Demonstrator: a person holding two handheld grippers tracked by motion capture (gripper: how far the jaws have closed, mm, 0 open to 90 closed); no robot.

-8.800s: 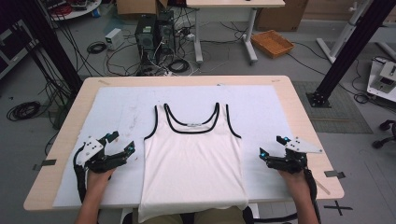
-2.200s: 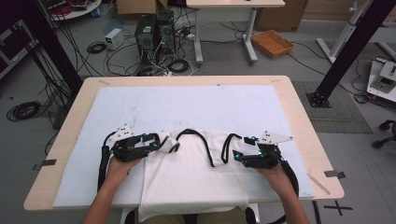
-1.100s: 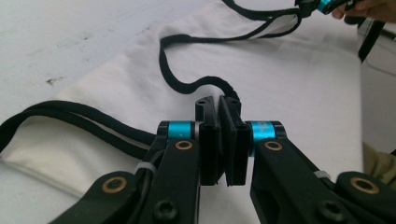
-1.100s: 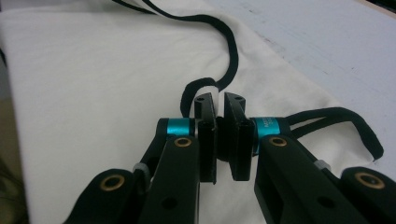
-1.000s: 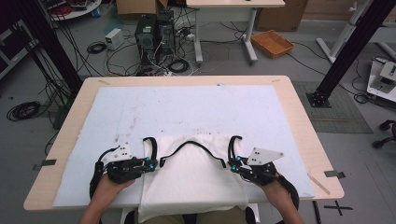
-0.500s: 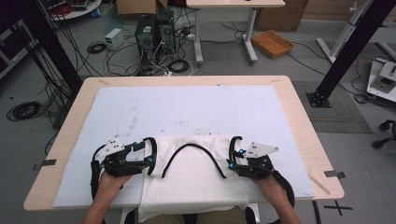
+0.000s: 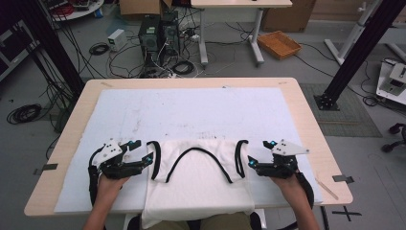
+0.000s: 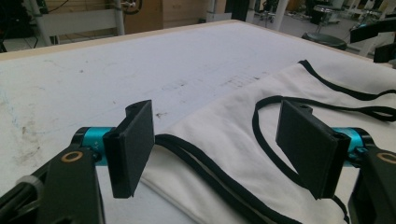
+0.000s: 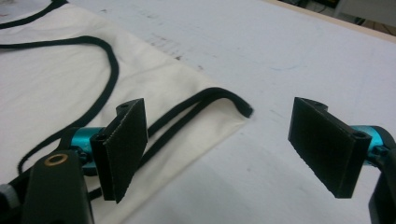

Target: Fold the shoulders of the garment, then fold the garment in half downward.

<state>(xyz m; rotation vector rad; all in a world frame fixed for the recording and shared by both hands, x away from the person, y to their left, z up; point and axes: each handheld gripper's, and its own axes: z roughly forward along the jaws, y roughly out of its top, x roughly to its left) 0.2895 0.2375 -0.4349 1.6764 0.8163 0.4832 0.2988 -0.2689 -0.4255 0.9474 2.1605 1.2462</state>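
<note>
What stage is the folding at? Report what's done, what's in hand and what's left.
Done: the white tank top with black trim lies with its top edge folded down toward the person, straps doubled over on the white table mat. In hand: nothing; the left hand-held gripper and right hand-held gripper sit open beside the fold's corners. Left, probably: further folds, since the hem hangs off the near table edge.

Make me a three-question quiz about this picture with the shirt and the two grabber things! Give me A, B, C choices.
1. Where does the tank top lie?
A. near edge of the table
B. far edge
C. on the floor

2. What colour is its trim?
A. red
B. black
C. green

3. How is the left gripper?
A. shut on cloth
B. open
C. shut on nothing

Answers:
1 A, it hangs over the table's edge nearest the person.
2 B, black bands edge the neck and armholes.
3 B, its jaws stand wide apart.
</note>
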